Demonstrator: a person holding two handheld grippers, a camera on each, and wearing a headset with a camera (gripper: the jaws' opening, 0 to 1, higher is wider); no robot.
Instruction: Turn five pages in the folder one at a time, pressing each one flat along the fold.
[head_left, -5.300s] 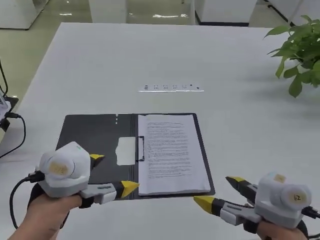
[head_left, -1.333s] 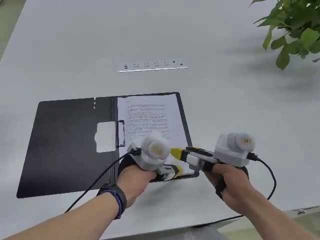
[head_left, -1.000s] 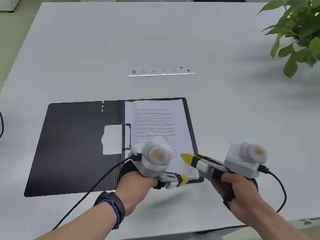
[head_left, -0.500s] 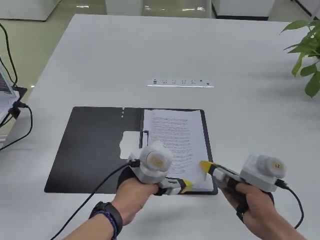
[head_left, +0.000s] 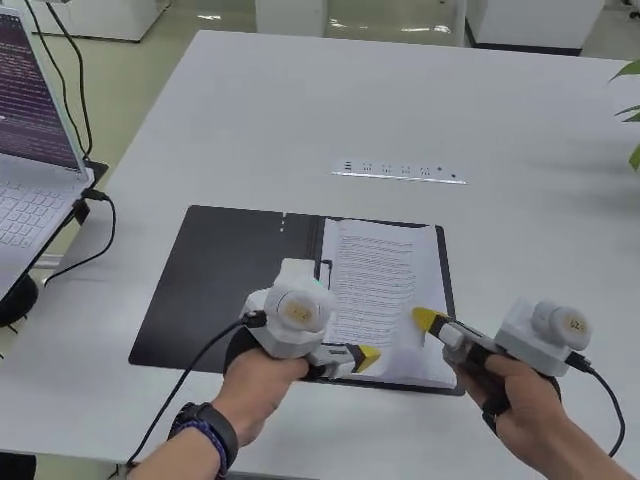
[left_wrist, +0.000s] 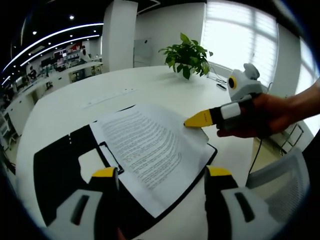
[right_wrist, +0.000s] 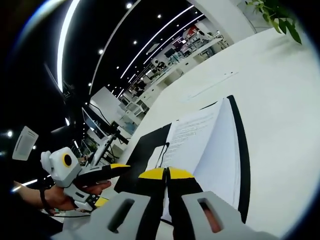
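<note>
Now, in the head view, the folder (head_left: 215, 280) lies open on the table (head_left: 300, 120). Both grippers have closed in on its near right corner; five seconds ago they hung off its near edge, well apart. The right gripper (head_left: 428, 320) has its tip at the corner of the top page (head_left: 380, 280), and the left gripper (head_left: 365, 357) sits just beside it at the folder's near edge.

In the left gripper view my left jaws stand wide apart, straddling that edge, and the page bows up off the stack.

In the right gripper view the right jaws are pressed together, on the page's corner as I judge it. So the first turn has begun, and no page lies on the folder's left cover yet.
</note>
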